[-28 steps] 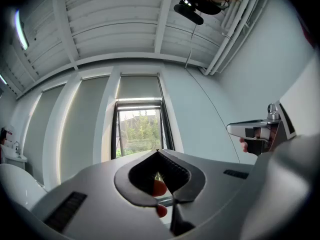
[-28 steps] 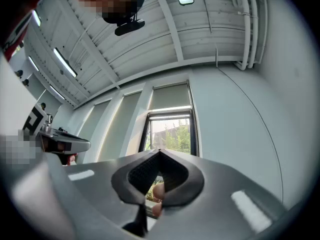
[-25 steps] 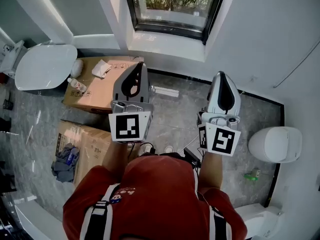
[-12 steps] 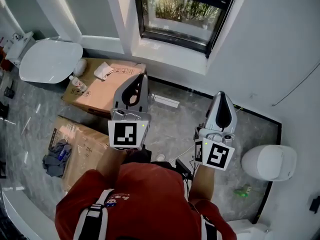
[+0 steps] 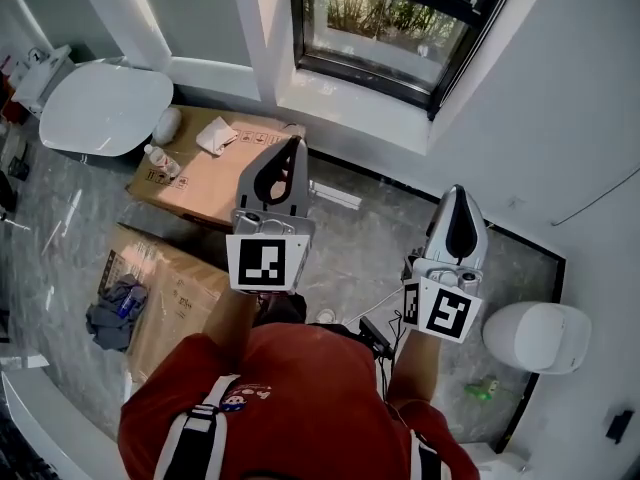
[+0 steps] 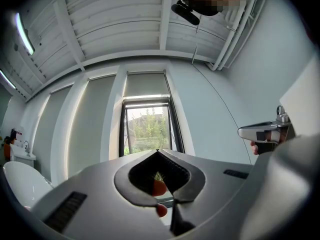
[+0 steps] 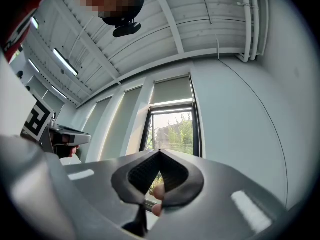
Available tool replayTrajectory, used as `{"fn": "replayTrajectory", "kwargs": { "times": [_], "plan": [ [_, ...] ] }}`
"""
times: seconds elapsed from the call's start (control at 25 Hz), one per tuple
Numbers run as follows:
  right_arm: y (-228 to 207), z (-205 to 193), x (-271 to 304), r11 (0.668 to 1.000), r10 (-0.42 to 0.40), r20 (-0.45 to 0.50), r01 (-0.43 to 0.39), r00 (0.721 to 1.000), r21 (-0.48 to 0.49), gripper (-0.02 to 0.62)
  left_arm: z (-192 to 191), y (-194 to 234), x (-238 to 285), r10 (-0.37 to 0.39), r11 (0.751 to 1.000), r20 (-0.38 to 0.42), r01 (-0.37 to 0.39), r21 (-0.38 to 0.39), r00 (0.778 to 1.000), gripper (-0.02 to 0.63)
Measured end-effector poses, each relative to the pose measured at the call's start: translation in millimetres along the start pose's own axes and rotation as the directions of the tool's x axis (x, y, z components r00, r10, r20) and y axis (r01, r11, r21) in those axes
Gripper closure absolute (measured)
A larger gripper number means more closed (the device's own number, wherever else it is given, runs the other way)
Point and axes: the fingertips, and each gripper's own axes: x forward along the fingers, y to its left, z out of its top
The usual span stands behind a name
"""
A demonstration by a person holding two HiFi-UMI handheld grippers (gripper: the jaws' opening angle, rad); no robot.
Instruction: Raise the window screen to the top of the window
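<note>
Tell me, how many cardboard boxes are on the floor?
2. The far box lies by the wall; the near box lies closer, at the picture's left. Others may be hidden.

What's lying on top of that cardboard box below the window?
A crumpled white cloth and a small bottle lie on the cardboard box. The left gripper covers its right end, so anything there is hidden.
</note>
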Motion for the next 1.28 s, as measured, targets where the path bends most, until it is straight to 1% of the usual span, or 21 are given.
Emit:
{"fn": "replayTrajectory", "kwargs": {
  "times": [0.12, 0.28, 0.6, 0.72, 0.88, 1.08, 1.28],
  "plan": [
    [12, -8, 20, 1.0, -0.003, -0.007, 0.003, 1.0, -0.009, 0.586, -9, 18, 14, -0.01, 1.0, 0.008, 0.01, -0.021, 1.0, 0.601],
    [31, -14, 48, 0.999, -0.017, -0.017, 0.016, 1.0, -0.031, 0.586, -20, 45, 33, -0.026, 0.999, -0.005, 0.026, -0.039, 1.0, 0.601],
    [60, -17, 98, 0.995, -0.063, -0.022, 0.061, 0.998, -0.079, 0.586, -38, 97, 70, -0.073, 0.995, -0.014, 0.072, -0.075, 0.997, 0.601],
    [66, -13, 107, 0.993, -0.082, -0.014, 0.081, 0.997, -0.088, 0.586, -38, 110, 78, -0.094, 0.992, 0.001, 0.093, -0.084, 0.996, 0.601],
    [69, -15, 111, 0.989, -0.106, -0.012, 0.104, 0.994, -0.103, 0.586, -41, 115, 87, -0.122, 0.99, 0.011, 0.122, -0.076, 0.993, 0.601],
    [61, -29, 119, 0.988, -0.131, -0.011, 0.129, 0.991, -0.089, 0.586, -52, 108, 104, -0.15, 0.986, 0.01, 0.15, -0.072, 0.989, 0.601],
    [44, -46, 144, 0.989, -0.13, -0.001, 0.13, 0.991, -0.064, 0.586, -61, 106, 131, -0.142, 0.987, 0.009, 0.143, -0.072, 0.99, 0.601]
  ]
}}
